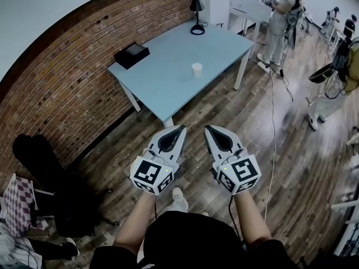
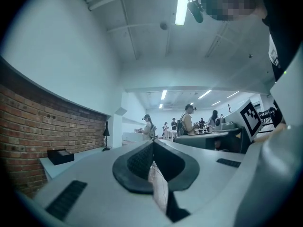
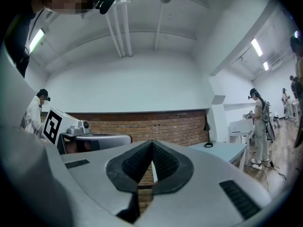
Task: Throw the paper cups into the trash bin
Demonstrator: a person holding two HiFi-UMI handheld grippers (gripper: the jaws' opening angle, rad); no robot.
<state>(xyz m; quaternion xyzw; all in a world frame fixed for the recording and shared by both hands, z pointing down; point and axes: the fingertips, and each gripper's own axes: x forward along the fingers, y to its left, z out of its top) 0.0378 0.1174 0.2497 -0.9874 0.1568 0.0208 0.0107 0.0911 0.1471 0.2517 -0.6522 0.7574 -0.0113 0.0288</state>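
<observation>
We're looking at an open, lab-style workroom here: a long brick wall runs down one side, a wooden plank floor spreads out underfoot, and a pale blue tabletop with a black desk lamp stands near the brick. Farther back there are white worktables and other people on their feet wearing strapped-on gear. A cable trails across the floor, and strip lights glow on the bare ceiling.

Head view looks steeply down; both gripper views face level, sharing its brick wall and table.
</observation>
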